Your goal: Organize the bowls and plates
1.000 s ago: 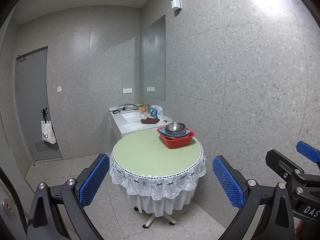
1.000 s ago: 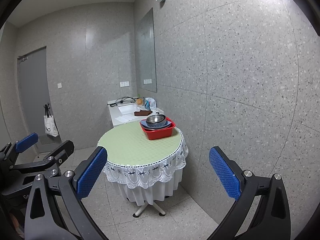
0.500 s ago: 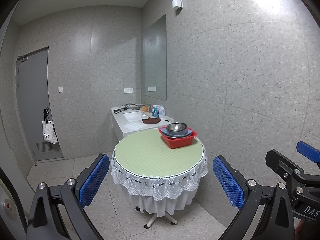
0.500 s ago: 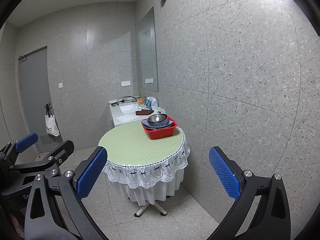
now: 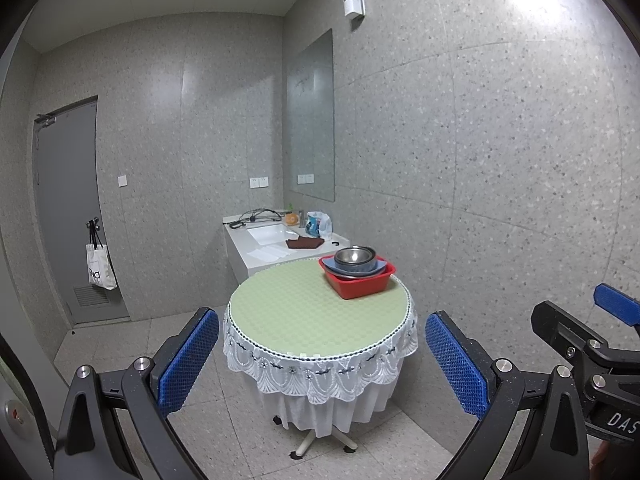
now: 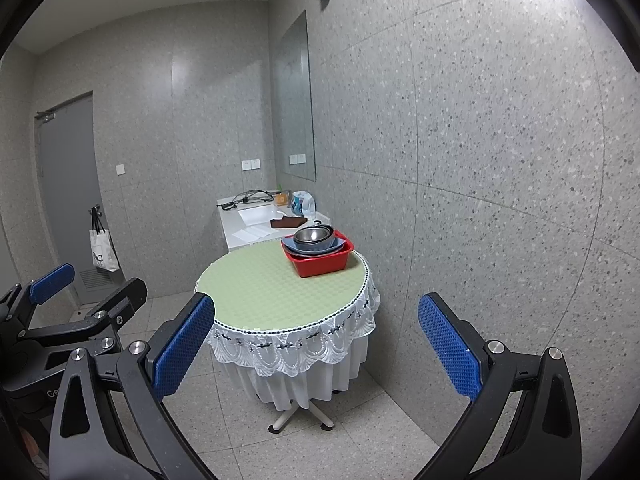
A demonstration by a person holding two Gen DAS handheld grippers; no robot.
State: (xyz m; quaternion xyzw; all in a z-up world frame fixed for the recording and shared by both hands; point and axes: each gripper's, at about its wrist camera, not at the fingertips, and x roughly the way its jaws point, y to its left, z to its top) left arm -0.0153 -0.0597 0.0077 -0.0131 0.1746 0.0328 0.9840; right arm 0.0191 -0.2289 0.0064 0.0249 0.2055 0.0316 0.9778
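Observation:
A red tub (image 5: pixel 362 284) (image 6: pixel 322 264) sits at the far right of a round table with a green cloth (image 5: pixel 304 312) (image 6: pixel 264 288). Stacked in the tub are a blue plate (image 5: pixel 352 270) (image 6: pixel 310 247) and a steel bowl (image 5: pixel 354 255) (image 6: pixel 313 234) on top. My left gripper (image 5: pixel 322 364) is open with nothing between its blue pads, well short of the table. The right gripper (image 6: pixel 316 348) is also open and holds nothing, equally far back. Each gripper shows at the edge of the other's view.
A white counter with a sink (image 5: pixel 272 236) stands behind the table, bearing cables, a brown cloth (image 5: pixel 304 243) and a plastic bag (image 5: pixel 319 225). A mirror (image 5: pixel 312 116) hangs on the right wall. At the left, a grey door (image 5: pixel 66 208) has a tote bag (image 5: pixel 100 268) hanging on it.
Both views have shifted slightly, the table sitting a touch higher and nearer. Both grippers stay open and the dishes have not moved.

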